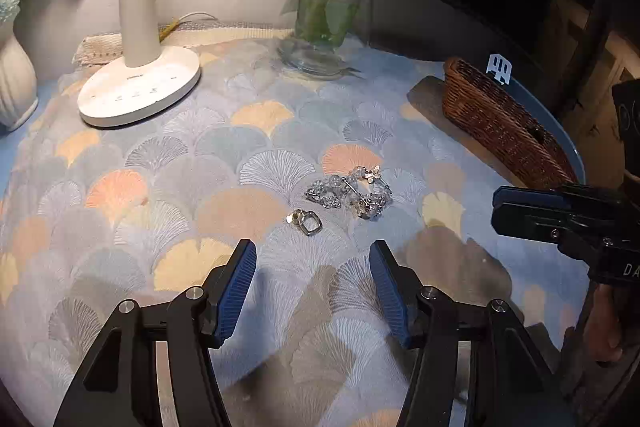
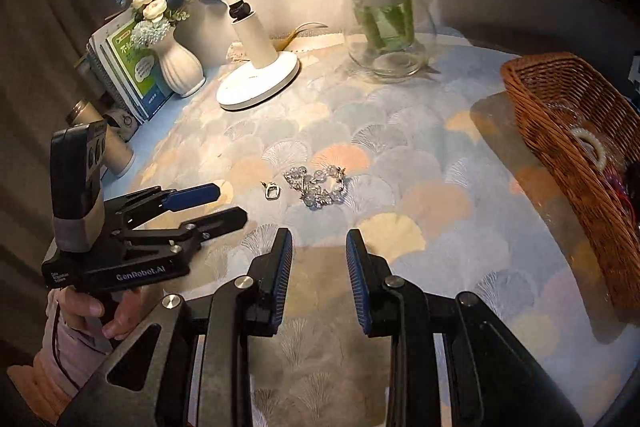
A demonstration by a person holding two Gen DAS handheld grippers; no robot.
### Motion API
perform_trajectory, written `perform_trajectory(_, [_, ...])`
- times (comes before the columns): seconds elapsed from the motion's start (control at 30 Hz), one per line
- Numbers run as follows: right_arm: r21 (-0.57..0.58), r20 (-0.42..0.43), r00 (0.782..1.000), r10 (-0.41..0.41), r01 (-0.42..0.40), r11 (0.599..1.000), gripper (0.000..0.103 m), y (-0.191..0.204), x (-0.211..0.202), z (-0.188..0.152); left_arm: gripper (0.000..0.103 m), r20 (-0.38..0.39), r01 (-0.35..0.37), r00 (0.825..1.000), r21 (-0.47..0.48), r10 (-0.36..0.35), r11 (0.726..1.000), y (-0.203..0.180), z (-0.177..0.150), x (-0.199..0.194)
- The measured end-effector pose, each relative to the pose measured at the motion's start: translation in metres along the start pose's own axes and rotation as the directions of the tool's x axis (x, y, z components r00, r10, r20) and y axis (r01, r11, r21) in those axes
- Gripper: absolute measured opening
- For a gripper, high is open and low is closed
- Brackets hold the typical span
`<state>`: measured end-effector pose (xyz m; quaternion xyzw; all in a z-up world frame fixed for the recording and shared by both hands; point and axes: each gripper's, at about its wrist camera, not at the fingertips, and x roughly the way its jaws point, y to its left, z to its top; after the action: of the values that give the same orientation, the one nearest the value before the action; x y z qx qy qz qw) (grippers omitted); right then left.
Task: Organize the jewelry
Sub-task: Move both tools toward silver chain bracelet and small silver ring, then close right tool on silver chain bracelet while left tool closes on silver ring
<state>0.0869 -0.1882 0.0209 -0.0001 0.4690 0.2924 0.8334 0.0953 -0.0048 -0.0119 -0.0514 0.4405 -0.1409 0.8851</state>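
Left wrist view: our left gripper (image 1: pixel 313 261) sits at bottom centre, jaws wide apart, nothing between them, above the patterned cloth (image 1: pixel 160 187).
Ring piece: small silver square-ish charm (image 1: pixel 306 221) lies on the cloth just above the left jaws, centre frame.
Bracelet: beaded silver bracelet (image 1: pixel 352 193) in a heap just up-right of the charm, close but we can't tell if touching.
Right gripper: seen at right edge (image 1: pixel 496 211), side-on; in the right wrist view (image 2: pixel 319 243) its jaws are open w/ a clear gap, holding nothing.
Right wrist view: bracelet (image 2: pixel 318 187) and charm (image 2: pixel 272 191) sit mid-frame, above both blue pads; left gripper (image 2: pixel 234 203) comes in from the left, jaws spread.
Basket: wicker basket (image 2: pixel 560 131) at right edge, w/ a pale curved item (image 2: pixel 590 143) inside; rest of contents too dark to tell.
Background: white lamp (image 2: pixel 260 79), glass vase (image 2: pixel 386 23) w/ green stems, white flower vase (image 2: pixel 180 67) upper left.
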Motion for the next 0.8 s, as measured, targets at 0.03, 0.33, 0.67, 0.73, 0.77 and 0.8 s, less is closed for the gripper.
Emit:
perform_trajectory(0.03, [-0.01,-0.012,1.0,-0.004,0.004,1.0,0.031,0.001,0.008,0.003,0.06,-0.006,-0.008,1.0,0.003,0.008,1.0,0.0,0.002,0.005])
perform_trajectory(0.33, [-0.066,-0.062,0.998,0.004,-0.008,0.998,0.031,0.02,0.064,0.027,0.053,-0.015,-0.077,0.997,-0.007,0.076,0.997,0.012,0.004,0.017])
perform_trajectory(0.67, [-0.159,-0.054,0.993,-0.103,0.093,0.983,0.013,0.03,0.094,0.031,0.05,0.005,-0.038,0.999,-0.057,0.038,0.998,0.027,0.001,0.009])
perform_trajectory(0.73, [-0.167,-0.041,0.991,-0.125,0.117,0.979,0.006,0.028,0.091,0.029,0.05,0.001,-0.036,0.999,-0.046,0.036,0.998,0.025,0.002,0.01])
perform_trajectory(0.77, [-0.161,-0.032,0.991,-0.129,0.122,0.979,0.006,0.025,0.088,0.028,0.05,-0.001,-0.041,0.999,-0.039,0.041,0.998,0.023,0.002,0.011])
perform_trajectory(0.8, [-0.147,-0.02,0.993,-0.116,0.111,0.983,0.006,0.021,0.081,0.028,0.05,-0.003,-0.045,0.999,-0.032,0.045,0.998,0.022,0.002,0.011])
